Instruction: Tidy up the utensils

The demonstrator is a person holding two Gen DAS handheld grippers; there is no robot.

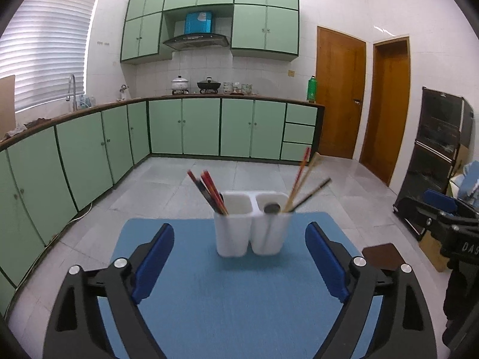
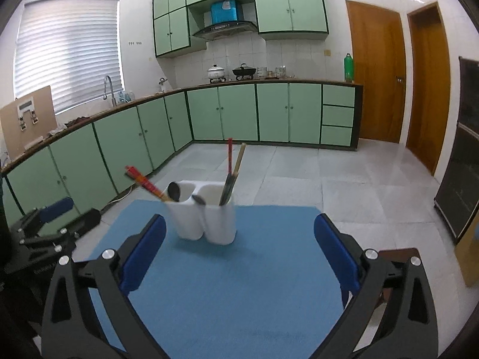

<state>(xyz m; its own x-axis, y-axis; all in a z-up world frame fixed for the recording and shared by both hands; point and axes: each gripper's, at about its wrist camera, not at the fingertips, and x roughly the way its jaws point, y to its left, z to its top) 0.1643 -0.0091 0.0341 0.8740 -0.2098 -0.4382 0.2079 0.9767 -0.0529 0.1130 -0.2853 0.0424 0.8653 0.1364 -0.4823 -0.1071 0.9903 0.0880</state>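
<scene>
Both tools, left (image 1: 239, 257) and right (image 2: 239, 248), gape wide and empty before one two-compartment holder (image 1: 253, 233) of chopsticks (image 1: 214, 193).

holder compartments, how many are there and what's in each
2. The white holder has a left compartment with red and dark chopsticks, and a right compartment with a metal spoon and more chopsticks. Items deeper inside may be hidden.

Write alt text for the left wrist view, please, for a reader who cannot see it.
A white two-compartment utensil holder stands on a blue mat, with red chopsticks in its left compartment and a spoon plus more chopsticks in its right. The open left gripper faces it, holding nothing; green kitchen cabinets line the background.
</scene>
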